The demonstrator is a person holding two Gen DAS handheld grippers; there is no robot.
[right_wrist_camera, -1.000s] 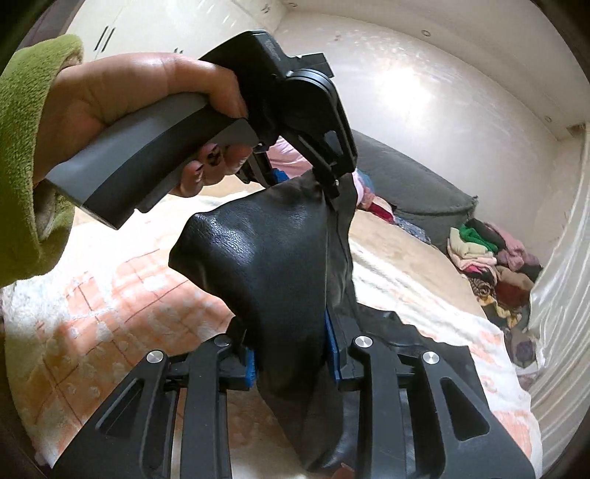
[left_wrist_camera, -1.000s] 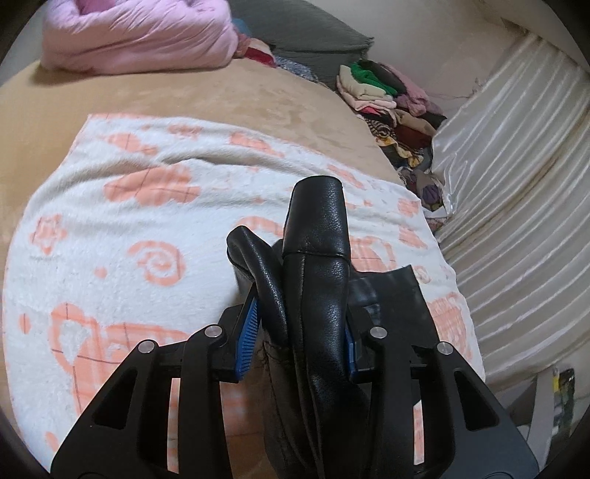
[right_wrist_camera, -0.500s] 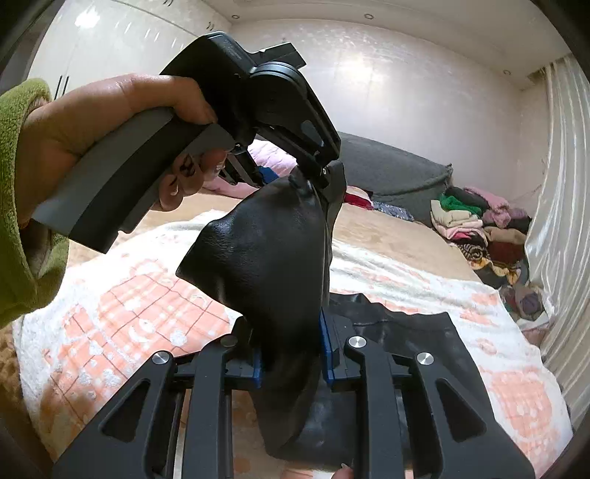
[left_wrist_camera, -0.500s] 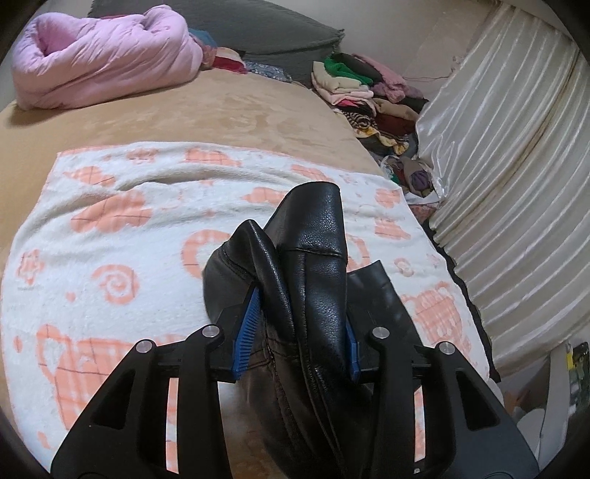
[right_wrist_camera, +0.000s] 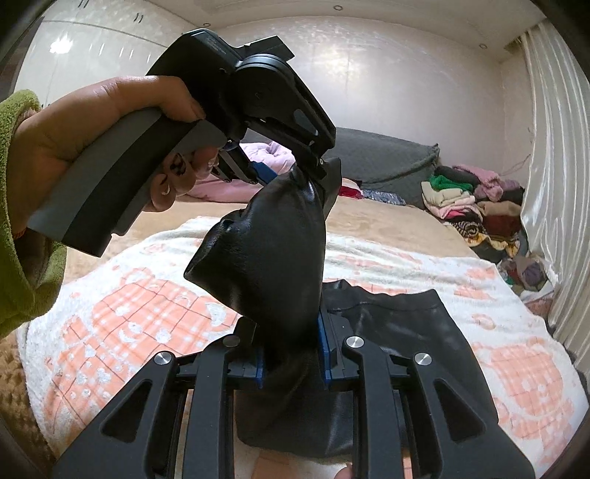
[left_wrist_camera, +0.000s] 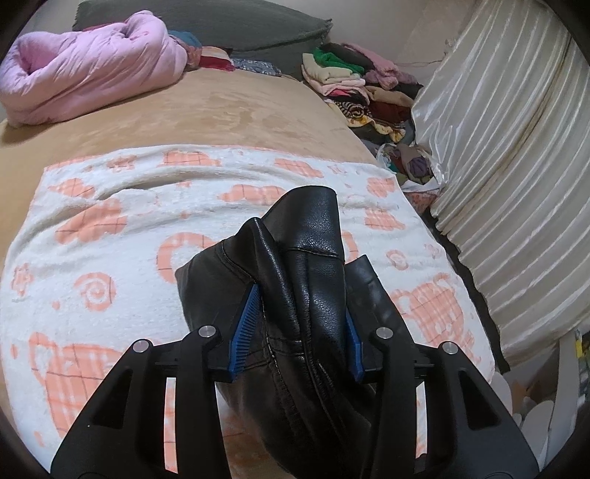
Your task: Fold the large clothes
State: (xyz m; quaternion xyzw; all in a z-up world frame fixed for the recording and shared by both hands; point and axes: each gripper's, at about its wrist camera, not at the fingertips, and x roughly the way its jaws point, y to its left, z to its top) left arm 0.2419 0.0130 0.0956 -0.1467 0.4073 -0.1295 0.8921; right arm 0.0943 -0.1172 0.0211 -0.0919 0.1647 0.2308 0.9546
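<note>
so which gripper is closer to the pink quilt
Left. The left gripper, jaws opening on the black garment, is up ahead toward the pink quilt; the right gripper sits farther back behind it.

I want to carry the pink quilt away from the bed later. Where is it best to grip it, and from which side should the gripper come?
Probably grip the pink quilt at its rolled outer fold, the rounded bulge nearest the white and orange blanket. Come from the blanket side, low and level: the bundle lies bunched, that bulge is its nearest free edge, and the grey pillow blocks the far side.
</note>
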